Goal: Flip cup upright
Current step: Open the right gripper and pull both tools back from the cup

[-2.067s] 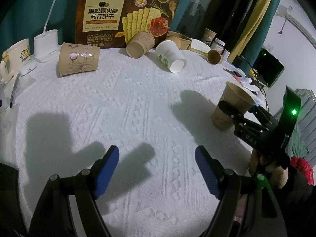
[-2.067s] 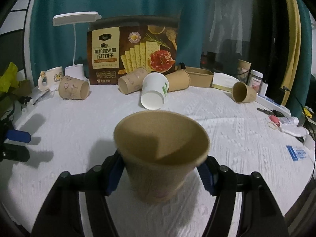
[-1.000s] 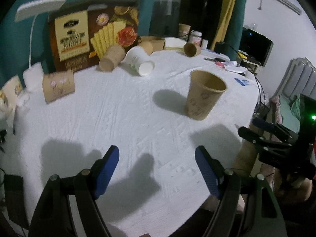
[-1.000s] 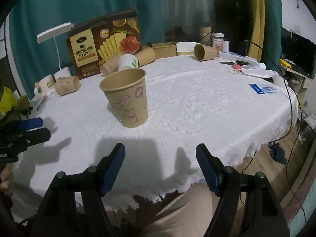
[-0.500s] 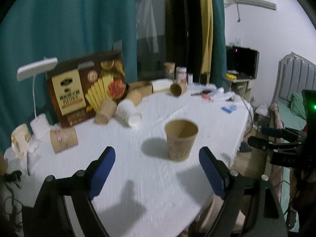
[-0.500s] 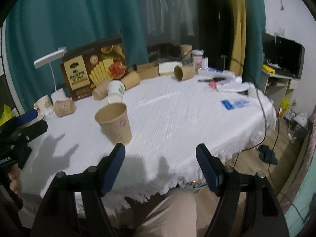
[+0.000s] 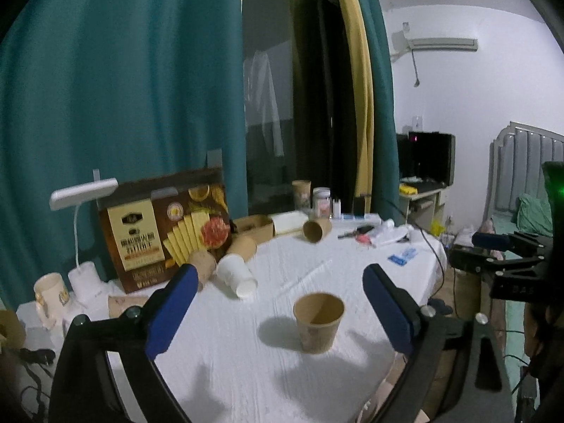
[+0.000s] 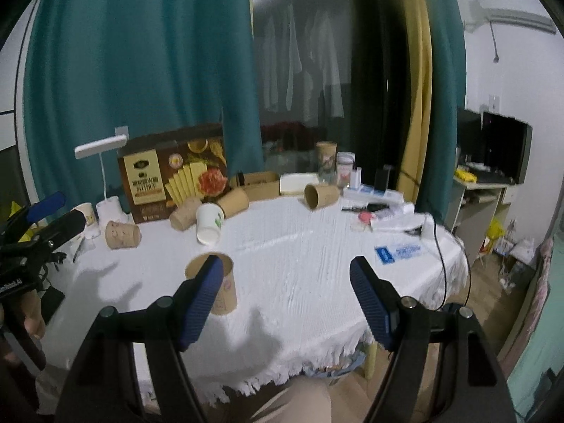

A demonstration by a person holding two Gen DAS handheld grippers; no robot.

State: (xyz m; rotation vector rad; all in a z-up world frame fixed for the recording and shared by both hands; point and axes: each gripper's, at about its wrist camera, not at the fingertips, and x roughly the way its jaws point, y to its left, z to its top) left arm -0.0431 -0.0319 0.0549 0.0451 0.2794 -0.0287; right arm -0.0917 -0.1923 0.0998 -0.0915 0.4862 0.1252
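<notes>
The brown paper cup (image 7: 318, 320) stands upright on the white surface (image 7: 282, 268), in front of the cracker box (image 7: 165, 225) and well apart from the tipped cups (several lie beside that box). The left tongs (image 7: 278, 312) and right tongs (image 8: 289, 303) both gape wide, holding nothing, short of the cup.

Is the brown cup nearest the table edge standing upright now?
Upright: the brown cup stands on its base on the white tablecloth, open mouth facing up, no gripper touching it.

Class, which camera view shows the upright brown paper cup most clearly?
The left wrist view: the upright brown cup stands whole, mouth open upward. In the right wrist view the cup is partly hidden behind a blue finger pad.
</notes>
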